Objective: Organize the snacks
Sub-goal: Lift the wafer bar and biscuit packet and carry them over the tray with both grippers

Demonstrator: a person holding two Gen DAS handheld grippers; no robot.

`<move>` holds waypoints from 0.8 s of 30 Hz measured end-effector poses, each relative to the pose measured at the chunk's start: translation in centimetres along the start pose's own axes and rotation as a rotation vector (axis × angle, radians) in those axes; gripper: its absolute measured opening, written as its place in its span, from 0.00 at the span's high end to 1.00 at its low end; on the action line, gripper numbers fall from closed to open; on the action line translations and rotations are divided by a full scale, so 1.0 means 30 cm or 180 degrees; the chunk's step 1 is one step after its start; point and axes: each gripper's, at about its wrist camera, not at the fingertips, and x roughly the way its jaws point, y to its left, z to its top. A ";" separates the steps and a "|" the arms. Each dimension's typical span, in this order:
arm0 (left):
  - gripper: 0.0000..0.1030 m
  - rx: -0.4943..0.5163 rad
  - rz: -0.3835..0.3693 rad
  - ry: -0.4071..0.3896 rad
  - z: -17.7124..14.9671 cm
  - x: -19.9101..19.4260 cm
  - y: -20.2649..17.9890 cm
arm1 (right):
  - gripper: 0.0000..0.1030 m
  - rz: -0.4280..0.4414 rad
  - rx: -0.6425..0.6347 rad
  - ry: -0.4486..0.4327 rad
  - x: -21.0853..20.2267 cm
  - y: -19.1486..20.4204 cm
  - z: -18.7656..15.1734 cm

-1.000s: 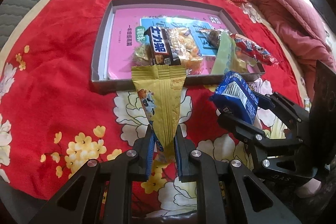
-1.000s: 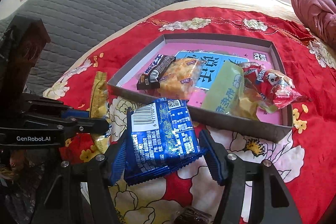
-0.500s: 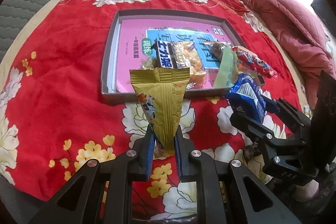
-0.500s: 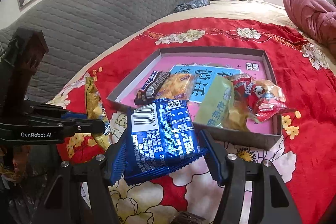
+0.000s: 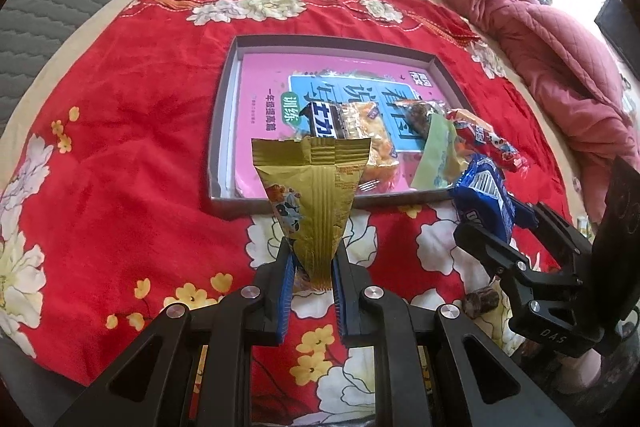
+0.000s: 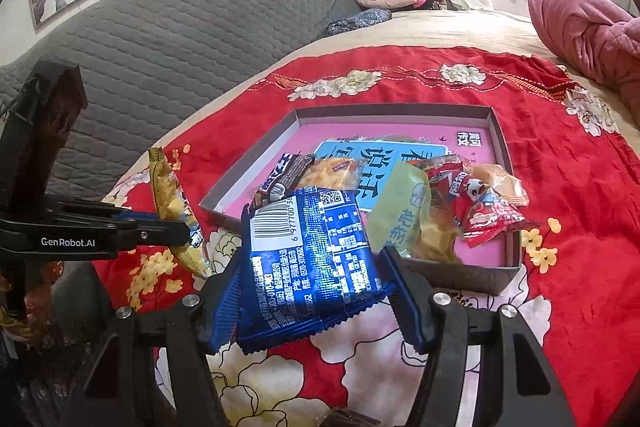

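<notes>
My left gripper [image 5: 312, 269] is shut on a gold snack packet [image 5: 314, 195] and holds it upright above the cloth, just short of the grey tray [image 5: 222, 131]. My right gripper [image 6: 310, 301] is shut on a blue snack packet [image 6: 310, 259], held in the air near the tray's front edge [image 6: 452, 273]. The blue packet also shows in the left wrist view [image 5: 484, 203]. The tray holds a dark chocolate bar [image 5: 324, 121], an orange snack bag [image 5: 372, 131], a pale green packet [image 6: 400, 215] and a red packet [image 6: 484, 207].
A red flowered cloth [image 5: 120, 131] covers the bed. A pink quilt [image 5: 560, 67] lies at the right. A grey padded headboard [image 6: 168, 39] stands behind. A small dark wrapped snack [image 5: 482, 303] lies on the cloth under the right gripper.
Both grippers have risen and pulled back a little with their packets still held. The tray looks farther away and more of the room shows.
</notes>
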 end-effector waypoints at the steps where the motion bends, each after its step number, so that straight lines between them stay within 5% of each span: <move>1: 0.83 -0.0006 0.0005 -0.0011 0.002 -0.002 0.002 | 0.37 -0.0006 0.0003 0.0001 0.001 -0.001 0.000; 24: 0.83 -0.0108 0.0002 -0.0166 0.060 -0.026 0.033 | 0.37 -0.0129 0.0244 -0.0258 -0.046 -0.069 0.034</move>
